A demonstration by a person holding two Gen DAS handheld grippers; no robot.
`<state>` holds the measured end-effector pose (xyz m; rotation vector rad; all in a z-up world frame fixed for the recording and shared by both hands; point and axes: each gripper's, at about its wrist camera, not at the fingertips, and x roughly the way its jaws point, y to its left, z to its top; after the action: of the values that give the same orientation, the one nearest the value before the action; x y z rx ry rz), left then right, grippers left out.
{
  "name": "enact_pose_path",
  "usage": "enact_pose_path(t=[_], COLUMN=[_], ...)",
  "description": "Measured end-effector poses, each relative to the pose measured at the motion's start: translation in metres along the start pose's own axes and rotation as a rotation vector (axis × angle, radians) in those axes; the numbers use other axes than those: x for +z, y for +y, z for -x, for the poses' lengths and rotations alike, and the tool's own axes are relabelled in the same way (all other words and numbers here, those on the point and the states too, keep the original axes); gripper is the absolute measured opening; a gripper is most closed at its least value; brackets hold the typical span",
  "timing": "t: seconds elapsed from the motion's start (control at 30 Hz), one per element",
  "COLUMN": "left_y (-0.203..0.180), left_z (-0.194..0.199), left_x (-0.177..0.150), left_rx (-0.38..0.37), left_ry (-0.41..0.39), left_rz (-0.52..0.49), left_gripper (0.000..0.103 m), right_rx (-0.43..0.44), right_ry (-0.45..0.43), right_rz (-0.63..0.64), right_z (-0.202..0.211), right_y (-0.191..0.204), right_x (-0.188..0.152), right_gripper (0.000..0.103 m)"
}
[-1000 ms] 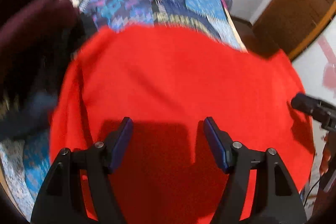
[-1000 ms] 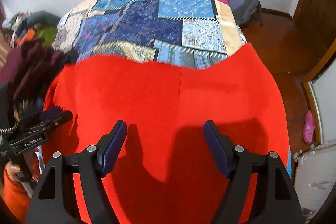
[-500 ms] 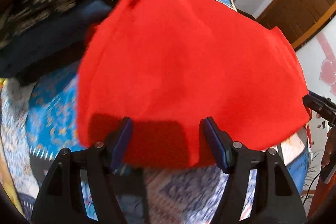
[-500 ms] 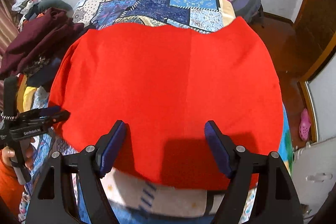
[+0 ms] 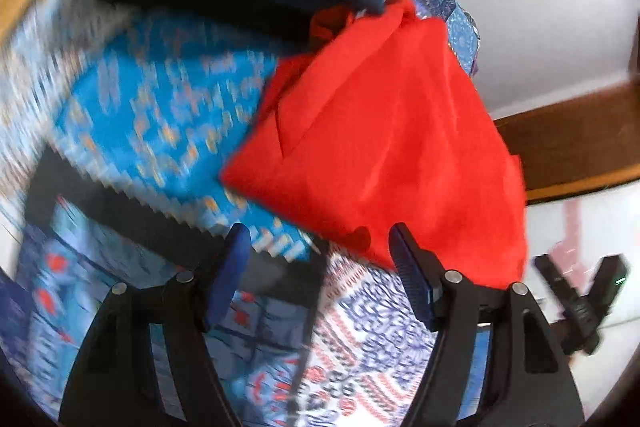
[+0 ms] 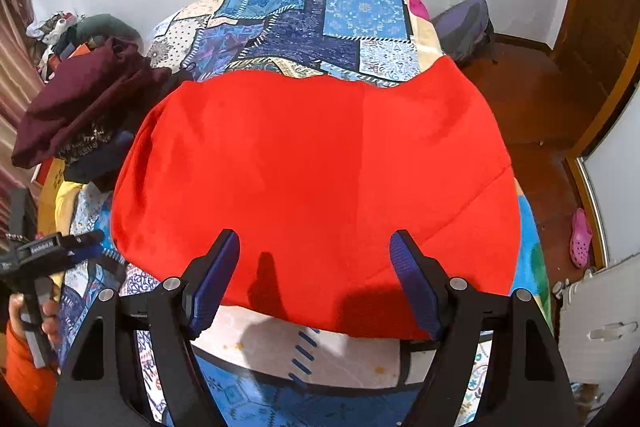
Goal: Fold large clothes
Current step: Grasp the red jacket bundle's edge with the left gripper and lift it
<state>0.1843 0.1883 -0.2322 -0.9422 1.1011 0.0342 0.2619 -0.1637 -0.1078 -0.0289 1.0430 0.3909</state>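
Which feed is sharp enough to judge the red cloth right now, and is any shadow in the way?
Left wrist view: smeared with motion blur, bedspread pattern streaked. Right wrist view: sharp, red cloth evenly lit, though the right claw throws dark shadows on its near edge; fisheye bends the edges.

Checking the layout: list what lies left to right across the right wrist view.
Left tool → maroon clothes pile → red garment → grey backpack → pink clog.
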Motion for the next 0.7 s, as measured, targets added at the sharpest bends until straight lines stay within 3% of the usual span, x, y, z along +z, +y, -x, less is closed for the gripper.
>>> enact_pose_path(t=[0.13, 0.3, 0.43, 0.6, 0.7], left_y=[0.012, 0.017, 0.012, -0.007, -0.034], left_z=[-0.020, -0.028, -0.041, -0.054, -0.061], left_x=[-0.008, 0.003, 0.017, 0.029, 0.034], left_rx=[-0.125, -0.244, -0.280, -0.209, -0.068], left_ry=[0.073, 0.027, -0.024, -0.107, -0.168], left_rz=[0.107, 0.223, 0.240, 0.221, 0.143], left_gripper=[0.070, 0.087, 0.088, 0.088, 0.086], right_rx=[-0.013, -0.014, 0.002, 0.006, 0.006], right_ry=[0.046, 0.057, 0.055, 0.061, 0.063], right_rz=[0.016, 0.029, 0.021, 0.015, 0.016], right_z=[-0.017, -0.027, -0.030, -0.038, -0.038], right_y=[0.004, 0.005, 0.003, 0.004, 0.005], right_x=[-0.005, -0.012, -0.013, -0.012, -0.012], right_gripper=[0.074, 0.078, 0.082, 0.085, 0.086])
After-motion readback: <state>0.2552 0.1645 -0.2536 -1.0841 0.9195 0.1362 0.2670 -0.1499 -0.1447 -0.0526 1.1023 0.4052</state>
